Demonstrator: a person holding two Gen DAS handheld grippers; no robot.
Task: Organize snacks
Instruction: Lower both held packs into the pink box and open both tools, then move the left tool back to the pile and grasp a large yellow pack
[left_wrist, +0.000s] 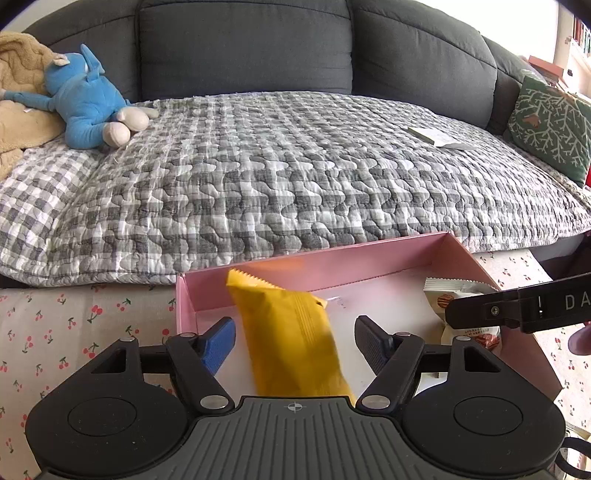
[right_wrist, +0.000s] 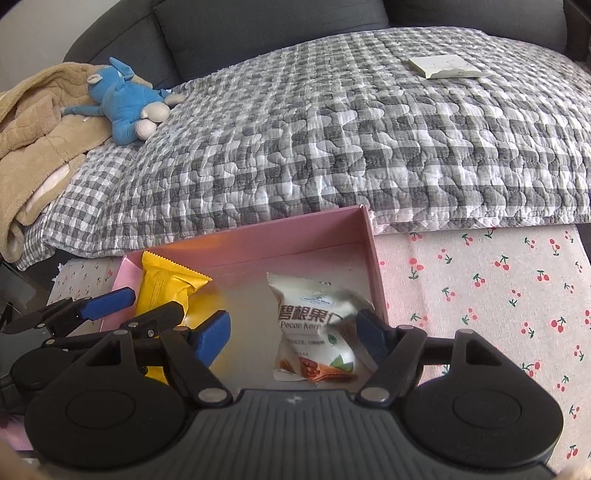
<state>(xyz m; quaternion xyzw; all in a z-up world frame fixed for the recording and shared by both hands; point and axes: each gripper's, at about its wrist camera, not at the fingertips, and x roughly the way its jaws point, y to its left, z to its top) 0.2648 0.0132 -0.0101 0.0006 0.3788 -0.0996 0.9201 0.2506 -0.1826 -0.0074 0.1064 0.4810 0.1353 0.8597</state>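
We read "Pecan Ker…" in Latin letters under large Chinese characters, 碧根果, on the white snack packet (right_wrist: 314, 332) lying in the pink box (right_wrist: 375, 266). On the black arm of the right gripper (left_wrist: 517, 310), seen from the left wrist, we make out the letters "DA", cut off by the frame edge

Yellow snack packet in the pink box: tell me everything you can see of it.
The yellow snack packet is a glossy, pillow-shaped pouch with a zigzag crimped top edge and a ribbed back seam; no print shows. It sits inside the pink box at its left end, tilted, its top leaning toward the back wall. It lies between the fingers of the left claw, which stand apart from it, not pressing. Its lower end is hidden.
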